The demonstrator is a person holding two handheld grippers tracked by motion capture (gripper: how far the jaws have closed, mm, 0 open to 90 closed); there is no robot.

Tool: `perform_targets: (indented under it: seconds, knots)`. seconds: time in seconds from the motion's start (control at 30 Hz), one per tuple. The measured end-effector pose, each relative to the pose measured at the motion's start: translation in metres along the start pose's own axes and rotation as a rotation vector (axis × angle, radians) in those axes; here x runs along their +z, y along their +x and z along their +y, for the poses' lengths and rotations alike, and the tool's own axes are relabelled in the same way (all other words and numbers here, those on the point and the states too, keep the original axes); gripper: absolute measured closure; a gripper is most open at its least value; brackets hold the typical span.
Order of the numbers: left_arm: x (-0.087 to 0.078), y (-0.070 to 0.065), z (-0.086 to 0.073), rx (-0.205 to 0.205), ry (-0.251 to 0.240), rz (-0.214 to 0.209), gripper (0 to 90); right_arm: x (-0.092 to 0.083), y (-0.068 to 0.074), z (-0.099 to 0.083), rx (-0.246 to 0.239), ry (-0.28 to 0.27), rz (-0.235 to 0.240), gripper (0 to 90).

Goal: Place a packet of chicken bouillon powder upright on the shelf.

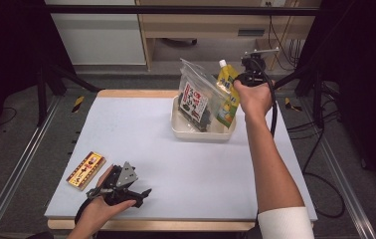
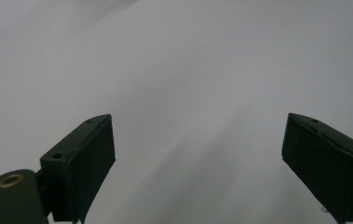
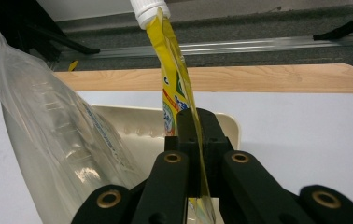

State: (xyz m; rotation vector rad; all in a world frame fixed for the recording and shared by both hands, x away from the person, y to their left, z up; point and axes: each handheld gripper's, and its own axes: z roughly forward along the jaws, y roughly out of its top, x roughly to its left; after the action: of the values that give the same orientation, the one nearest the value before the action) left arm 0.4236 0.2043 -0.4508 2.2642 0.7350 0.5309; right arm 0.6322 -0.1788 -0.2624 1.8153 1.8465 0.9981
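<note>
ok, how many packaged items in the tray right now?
2: a clear bag leaning at the tray's left, and a yellow spouted pouch at its right, pinched by the right hand-held gripper. Smaller items may be hidden.

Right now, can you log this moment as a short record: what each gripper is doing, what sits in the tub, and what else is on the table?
right gripper: shut on the yellow spout pouch, pinching its flat body edge-on over the tub
yellow spout pouch: upright, white cap on top
tub: cream, at the far right of the mat
clear bag: stands in the tub, left of the pouch
left gripper: open, nothing between the jaws, low at the mat's near left
snack packet: flat on the mat, left of the left gripper, untouched
white mat: covers the tabletop
</note>
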Motion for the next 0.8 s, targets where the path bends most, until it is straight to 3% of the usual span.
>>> perform_targets:
  seconds: [0.17,0.5,0.8]
  knots:
    - [0.002,-0.002,0.001,0.006,0.004,-0.005,9.3,0.000,-0.002,0.001,-0.007,0.014,-0.014,90.0]
    - [0.001,-0.001,0.000,0.006,0.006,-0.006,9.3,0.010,0.018,0.005,-0.035,0.035,-0.002,90.0]
    - [0.001,-0.001,0.001,0.007,0.005,-0.008,9.3,0.022,0.019,0.001,0.005,0.031,0.020,90.0]
